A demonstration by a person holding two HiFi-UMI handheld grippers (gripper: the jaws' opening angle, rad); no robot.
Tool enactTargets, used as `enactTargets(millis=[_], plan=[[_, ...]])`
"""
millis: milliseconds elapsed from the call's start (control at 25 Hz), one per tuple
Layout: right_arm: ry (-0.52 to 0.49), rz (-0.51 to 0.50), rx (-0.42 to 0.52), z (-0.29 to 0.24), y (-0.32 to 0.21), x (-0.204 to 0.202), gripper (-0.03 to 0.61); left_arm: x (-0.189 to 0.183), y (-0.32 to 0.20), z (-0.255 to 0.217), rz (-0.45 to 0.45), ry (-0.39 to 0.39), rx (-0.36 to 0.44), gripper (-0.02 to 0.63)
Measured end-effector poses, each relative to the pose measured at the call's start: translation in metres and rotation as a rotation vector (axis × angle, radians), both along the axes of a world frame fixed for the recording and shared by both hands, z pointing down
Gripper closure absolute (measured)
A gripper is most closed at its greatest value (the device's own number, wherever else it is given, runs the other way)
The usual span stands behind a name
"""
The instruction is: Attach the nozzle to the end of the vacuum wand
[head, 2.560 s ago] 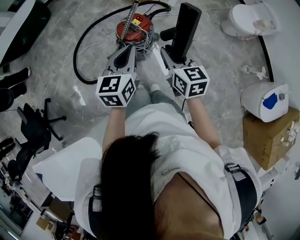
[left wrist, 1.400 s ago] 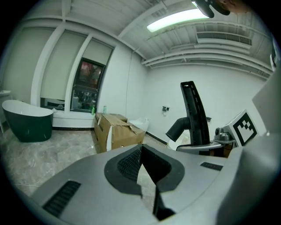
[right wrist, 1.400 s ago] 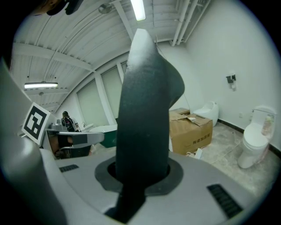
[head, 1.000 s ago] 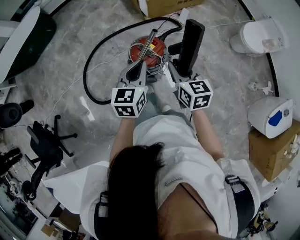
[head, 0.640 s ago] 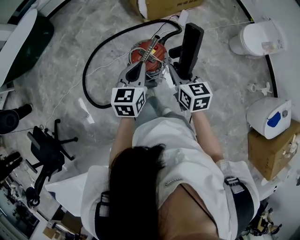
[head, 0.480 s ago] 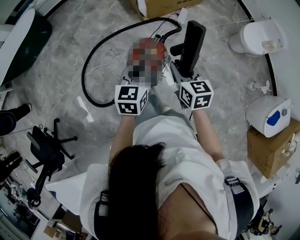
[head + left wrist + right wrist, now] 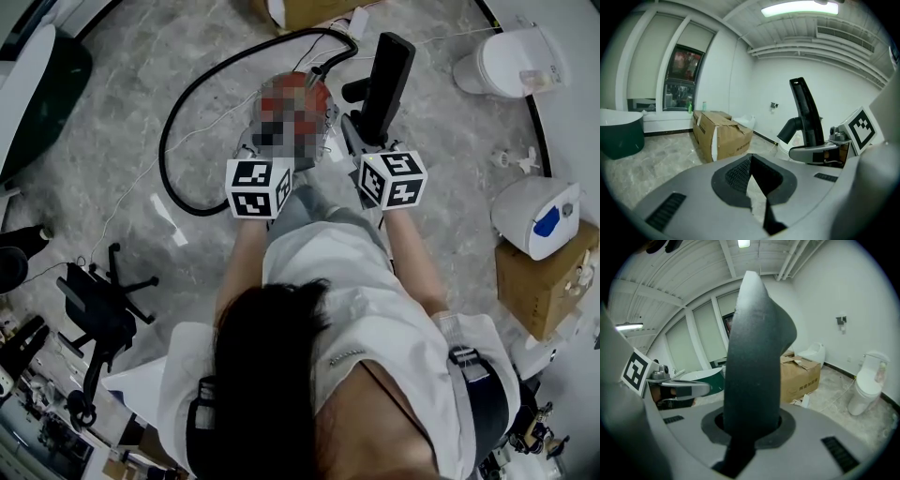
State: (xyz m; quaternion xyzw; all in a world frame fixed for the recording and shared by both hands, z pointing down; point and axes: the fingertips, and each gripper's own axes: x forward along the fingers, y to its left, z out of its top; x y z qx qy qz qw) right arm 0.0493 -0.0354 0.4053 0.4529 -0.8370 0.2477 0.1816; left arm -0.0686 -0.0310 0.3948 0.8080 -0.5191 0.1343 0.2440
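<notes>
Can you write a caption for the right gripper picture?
Right gripper clamps the black vacuum nozzle, cardboard box and toilet behind.

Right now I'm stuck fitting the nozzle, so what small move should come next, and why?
Probably open the left gripper: its jaws are shut on nothing, while the right gripper clamps the black nozzle. The wand, unclear here, needs a hold first, I'd judge.

We look down on a marble floor (image 7: 112,159): a white toilet (image 7: 502,61) by the wall, a black office chair (image 7: 98,305), a cardboard box (image 7: 539,286) beside a white appliance (image 7: 542,216).
</notes>
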Motion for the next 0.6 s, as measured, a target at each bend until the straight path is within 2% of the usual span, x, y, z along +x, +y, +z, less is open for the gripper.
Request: enactTargets(millis=[400, 600], plan=[[0.004, 0.039, 0.005, 0.006, -0.009, -0.009, 0.508, -0.001, -0.012, 0.018, 0.047, 0.003, -0.035, 0.614], [0.008, 0.06, -0.003, 0.012, -0.011, -0.012, 0.508, -0.005, -0.012, 0.021, 0.066, 0.016, -0.026, 0.614]])
